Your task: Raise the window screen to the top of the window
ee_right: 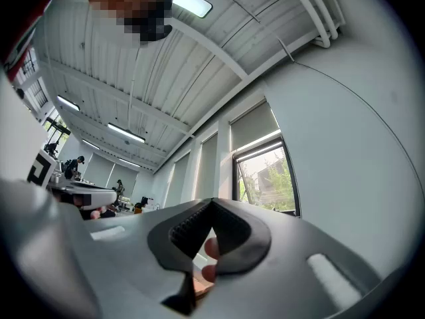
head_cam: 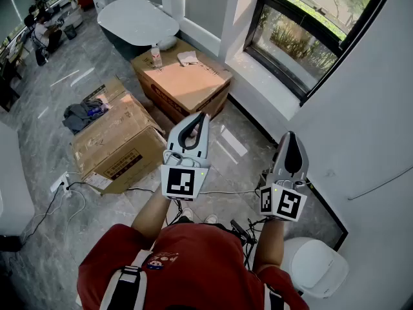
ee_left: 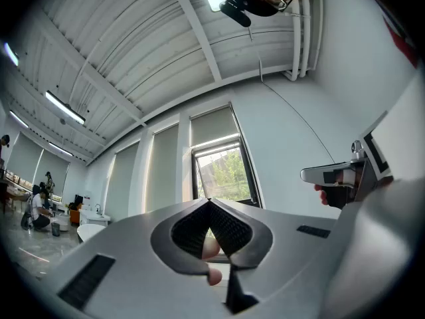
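The window [head_cam: 303, 34] stands ahead of both grippers, its window screen [ee_left: 214, 126] above them (partly lowered, it seems). Left gripper [head_cam: 201, 118] and right gripper [head_cam: 290, 135] are clenched, empty. Approach step, I judge; next, open jaws and grip the screen's lower edge.

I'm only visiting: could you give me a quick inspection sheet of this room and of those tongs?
Surface: grey stone-look floor.
Job's things: window screen covers only the top of the window.
Clutter: far box carrying a bottle and a cloth; near box; clothes heap beside it.
Tongs: left tongs and right tongs both shut, nothing between them.
Cables: loose leads on the floor, by a power strip.
Surroundings: white bathtub, toilet, people far off.
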Available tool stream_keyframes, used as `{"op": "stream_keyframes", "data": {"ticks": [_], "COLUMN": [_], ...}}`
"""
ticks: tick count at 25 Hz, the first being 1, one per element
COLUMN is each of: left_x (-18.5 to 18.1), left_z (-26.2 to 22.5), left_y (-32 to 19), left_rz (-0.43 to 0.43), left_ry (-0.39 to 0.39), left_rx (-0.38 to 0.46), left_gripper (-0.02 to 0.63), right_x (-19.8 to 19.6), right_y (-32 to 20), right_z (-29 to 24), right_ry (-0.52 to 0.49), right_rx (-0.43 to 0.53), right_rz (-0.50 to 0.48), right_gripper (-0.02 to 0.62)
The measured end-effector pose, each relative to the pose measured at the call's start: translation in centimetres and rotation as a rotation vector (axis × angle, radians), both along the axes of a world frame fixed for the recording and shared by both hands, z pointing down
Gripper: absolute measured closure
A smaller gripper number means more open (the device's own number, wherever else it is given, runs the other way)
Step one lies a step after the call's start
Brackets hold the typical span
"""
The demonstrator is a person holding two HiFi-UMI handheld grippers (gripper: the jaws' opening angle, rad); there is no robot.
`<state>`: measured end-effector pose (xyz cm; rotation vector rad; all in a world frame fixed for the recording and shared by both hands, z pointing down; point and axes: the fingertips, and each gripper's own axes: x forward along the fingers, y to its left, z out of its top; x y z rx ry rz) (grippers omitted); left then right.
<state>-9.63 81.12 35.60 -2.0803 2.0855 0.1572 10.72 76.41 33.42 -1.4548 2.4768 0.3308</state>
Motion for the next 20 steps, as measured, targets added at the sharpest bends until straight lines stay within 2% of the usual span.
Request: {"op": "stream_keyframes", "data": {"ticks": [12, 20], "left_x": [2.0, 5.0], "left_z": [0.0, 0.4], "left_y": [-0.5, -0.8], "left_rz": [0.003, 0.005], "left_ry": [-0.032, -0.039], "left_rx": [-0.001, -0.022], "left_gripper": [0.601, 0.601], "right_x": [1.4, 4.5], "right_y": [-0.4, -0.6], "right_z": [0.6, 1.2], "right_ry": [-0.005, -0.063], "right_rx": [0.002, -0.024], "right_rz": [0.000, 0.000], "right_gripper": [0.586, 0.586]}}
